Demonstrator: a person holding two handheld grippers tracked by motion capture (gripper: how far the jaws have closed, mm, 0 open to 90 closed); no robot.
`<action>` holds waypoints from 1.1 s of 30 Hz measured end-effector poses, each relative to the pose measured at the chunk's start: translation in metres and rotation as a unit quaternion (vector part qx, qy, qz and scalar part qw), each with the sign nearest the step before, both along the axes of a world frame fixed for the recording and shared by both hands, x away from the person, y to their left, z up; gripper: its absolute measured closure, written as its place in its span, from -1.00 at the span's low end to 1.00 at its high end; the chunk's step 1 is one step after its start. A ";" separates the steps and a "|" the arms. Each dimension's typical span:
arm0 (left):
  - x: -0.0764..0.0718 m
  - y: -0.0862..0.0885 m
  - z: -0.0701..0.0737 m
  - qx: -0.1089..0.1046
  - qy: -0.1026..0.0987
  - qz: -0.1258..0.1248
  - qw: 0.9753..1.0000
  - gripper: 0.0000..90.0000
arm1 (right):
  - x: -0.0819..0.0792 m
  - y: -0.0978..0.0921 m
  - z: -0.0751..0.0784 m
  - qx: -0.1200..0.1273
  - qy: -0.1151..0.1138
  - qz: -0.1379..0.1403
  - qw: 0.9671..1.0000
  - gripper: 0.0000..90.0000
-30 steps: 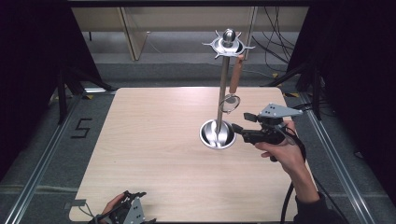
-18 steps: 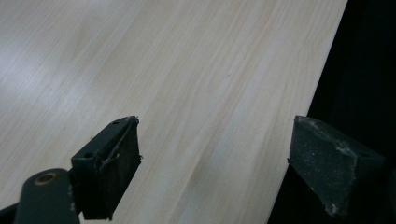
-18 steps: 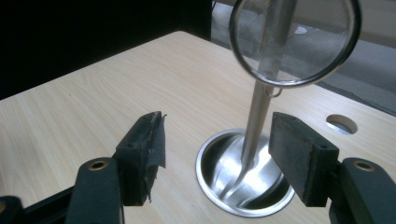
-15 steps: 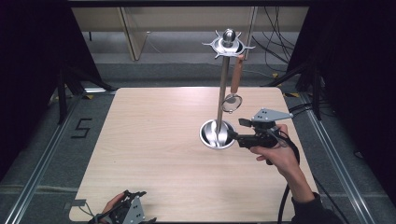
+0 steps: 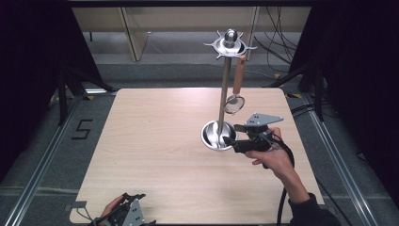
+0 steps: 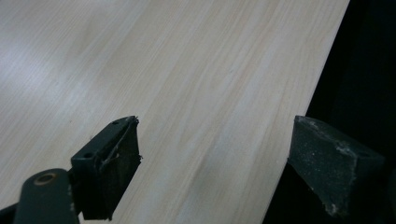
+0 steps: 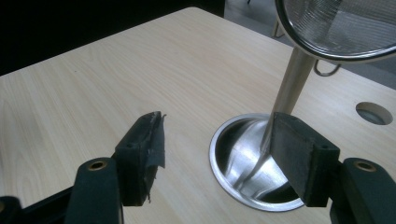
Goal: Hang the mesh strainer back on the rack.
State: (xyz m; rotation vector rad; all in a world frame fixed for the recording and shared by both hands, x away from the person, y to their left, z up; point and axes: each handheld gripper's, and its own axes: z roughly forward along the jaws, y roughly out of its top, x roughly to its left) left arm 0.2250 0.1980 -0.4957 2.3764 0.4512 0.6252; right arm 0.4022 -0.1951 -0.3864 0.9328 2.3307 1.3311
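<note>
Moved: right gripper [image 5: 230,134] has slid back toward the person and a bit lower over the last second; earlier it sat further up beside the stand's pole, now it's level with the dish-shaped base.
Right jaws: wide apart, nothing between them. In the right gripper view one pad [image 7: 142,156] sits over bare wood and the other overlaps the rim of the base [image 7: 224,161], no contact that I can make out.
Strainer: small mesh strainer [image 5: 234,104] with a brown handle, hanging from a hook on the stand's top ring [image 5: 229,45], bowl down, close beside the pole. Above and just past the right jaws.
What it means: looks to me like the hanging is done and the hand is backing off. Pretty much finished, I'd guess.
Left jaws: also spread wide and empty, pointing along the bench [image 6: 187,70] near its edge.
Left gripper: [image 5: 134,206] parked at the near edge, well apart from the stand.
</note>
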 end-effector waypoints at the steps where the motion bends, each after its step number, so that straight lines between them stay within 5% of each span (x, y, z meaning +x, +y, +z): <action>1: 0.000 0.000 0.000 0.002 0.000 -0.001 1.000 -0.65 | 0.002 0.000 -0.002 -0.003 -0.010 0.005 1.000 -0.20; 9: -0.001 0.000 0.000 0.001 0.002 0.000 1.000 -0.65 | 0.001 0.005 -0.003 -0.007 0.006 0.008 1.000 -0.20; 12: 0.000 -0.001 0.000 0.004 -0.004 -0.004 1.000 -0.65 | 0.001 0.004 -0.006 -0.003 -0.008 0.004 1.000 -0.20; 15: 0.000 -0.002 0.000 0.007 -0.003 -0.006 1.000 -0.65 | -0.002 0.003 -0.005 -0.010 0.009 0.006 1.000 -0.20; 17: 0.001 -0.003 -0.001 -0.001 0.000 -0.009 1.000 -0.65 | -0.002 0.003 -0.007 -0.013 -0.007 0.004 1.000 -0.20; 20: 0.002 -0.003 0.000 0.004 -0.002 -0.010 1.000 -0.65 | -0.006 0.003 -0.009 -0.014 0.013 0.003 1.000 -0.20; 33: 0.002 -0.003 0.000 0.002 -0.004 -0.010 1.000 -0.65 | -0.013 0.009 -0.031 -0.036 0.028 0.017 0.999 -0.21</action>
